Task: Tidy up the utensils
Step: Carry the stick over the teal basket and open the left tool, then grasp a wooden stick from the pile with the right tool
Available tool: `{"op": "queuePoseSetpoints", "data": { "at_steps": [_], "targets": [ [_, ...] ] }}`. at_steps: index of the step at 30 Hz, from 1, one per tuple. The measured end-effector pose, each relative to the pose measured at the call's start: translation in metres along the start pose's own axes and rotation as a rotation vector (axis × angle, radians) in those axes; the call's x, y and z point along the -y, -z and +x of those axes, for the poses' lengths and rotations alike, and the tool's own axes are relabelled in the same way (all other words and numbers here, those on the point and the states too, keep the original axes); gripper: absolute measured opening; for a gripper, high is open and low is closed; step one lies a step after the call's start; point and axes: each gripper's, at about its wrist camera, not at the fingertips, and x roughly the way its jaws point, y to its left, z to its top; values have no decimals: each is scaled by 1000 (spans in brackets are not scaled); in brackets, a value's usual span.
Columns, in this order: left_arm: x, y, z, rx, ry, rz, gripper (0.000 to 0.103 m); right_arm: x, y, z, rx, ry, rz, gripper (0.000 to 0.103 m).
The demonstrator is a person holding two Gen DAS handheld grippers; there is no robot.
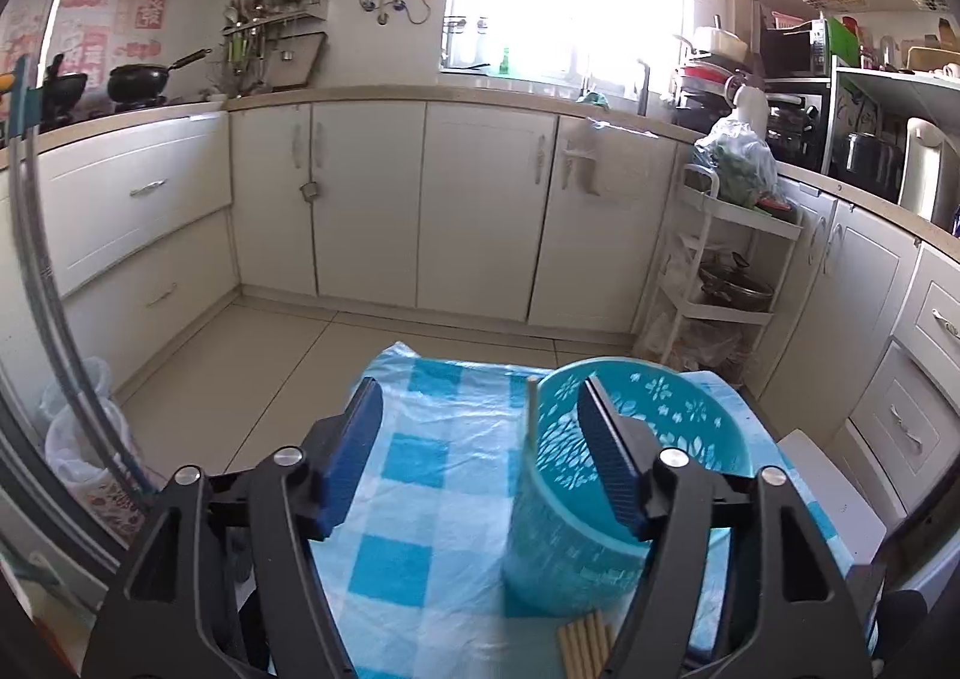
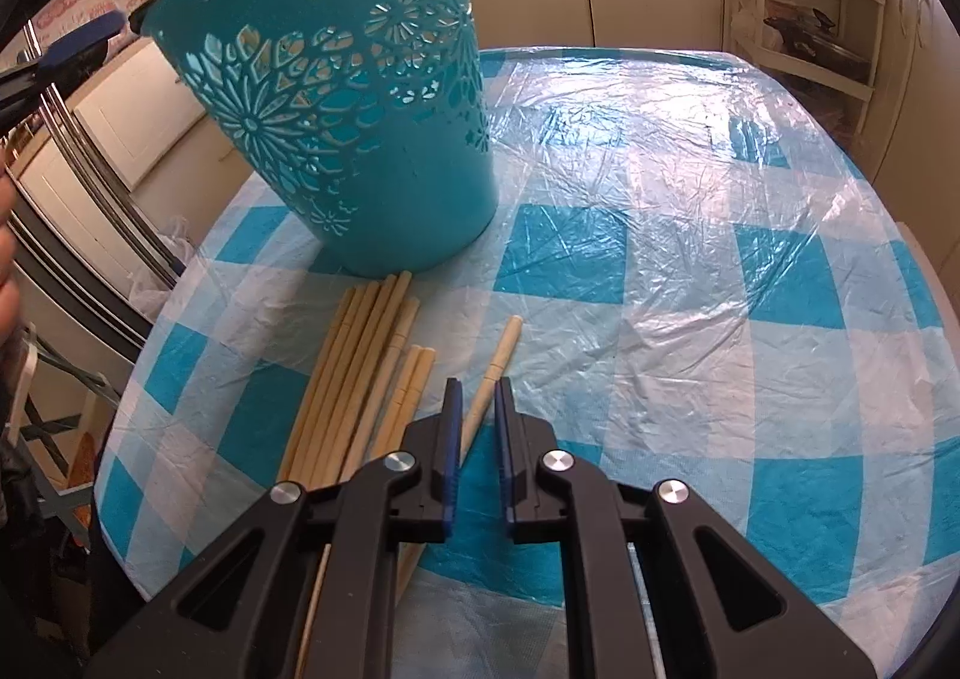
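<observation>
A teal cut-out basket [image 1: 630,499] [image 2: 360,139] stands on the blue-checked tablecloth [image 2: 660,259]. My left gripper [image 1: 480,388] is open above the cloth, its right finger over the basket's mouth. One pale chopstick [image 1: 530,427] stands upright at the basket's left rim, touching neither pad; I cannot tell whether it is inside. Several more chopsticks [image 2: 354,367] [image 1: 585,643] lie bundled in front of the basket. My right gripper [image 2: 477,385] points down at the cloth, shut on a single chopstick [image 2: 501,349] near its thick end. A left gripper pad [image 2: 84,40] shows beside the basket rim.
The table's far edge drops to a tiled floor [image 1: 270,367]. A white tiered cart [image 1: 732,259] with a pot stands at the right, a bagged bin [image 1: 78,439] at the left. Metal rails [image 2: 90,187] and a hand [image 2: 6,259] are left of the table.
</observation>
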Motion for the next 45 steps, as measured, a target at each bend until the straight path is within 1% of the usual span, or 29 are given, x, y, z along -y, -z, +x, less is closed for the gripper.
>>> {"op": "queuePoseSetpoints", "data": {
  "at_steps": [3, 5, 8, 11, 14, 17, 21, 23, 28, 29, 30, 33, 35, 37, 40, 41, 43, 44, 45],
  "targets": [
    [-11, 10, -10, -17, -15, -19, 75, -7, -1, 1, -4, 41, -47, 10],
    [-21, 19, -16, -37, -23, -42, 79, -7, 0, 0, -13, 46, -62, 9],
    [-33, 31, -19, -73, -21, -73, 80, 0, 0, -7, -25, 25, -40, 6],
    [-46, 44, -22, -106, -28, -94, 81, 12, -3, -28, 4, -29, 10, 6],
    [-56, 53, -22, -138, -33, -118, 81, 18, -13, -63, 76, -98, 42, 6],
    [-65, 61, -24, -164, -38, -139, 81, 17, -30, -101, 158, -164, 57, 6],
    [-69, 68, -28, -182, -39, -153, 82, 3, -64, -144, 279, -246, 48, 5],
    [-69, 70, -31, -186, -37, -152, 82, -7, -81, -160, 332, -273, 31, 5],
    [-71, 74, -33, -197, -34, -157, 84, -25, -124, -190, 436, -309, -11, 4],
    [-71, 75, -33, -201, -33, -159, 84, -28, -133, -197, 459, -309, -21, 4],
    [-72, 76, -33, -204, -32, -163, 84, -31, -140, -202, 474, -305, -32, 1],
    [-74, 78, -30, -217, -30, -171, 84, -34, -154, -210, 509, -276, -56, 1],
    [-75, 80, -29, -221, -30, -178, 84, -34, -155, -208, 505, -260, -65, 1],
    [-76, 82, -26, -232, -32, -182, 84, -35, -151, -194, 466, -214, -79, 1],
    [-78, 86, -21, -251, -39, -192, 84, -27, -135, -155, 321, -157, -70, 1],
    [-79, 88, -20, -258, -42, -195, 84, -22, -123, -138, 260, -128, -69, 1],
    [-82, 91, -18, -267, -50, -198, 84, -9, -101, -112, 176, -59, -66, 1],
    [-83, 92, -18, -272, -53, -200, 84, 1, -92, -103, 158, -37, -48, 3],
    [-84, 94, -17, -276, -55, -203, 84, 15, -81, -92, 137, -34, -4, 21]
  ]
}}
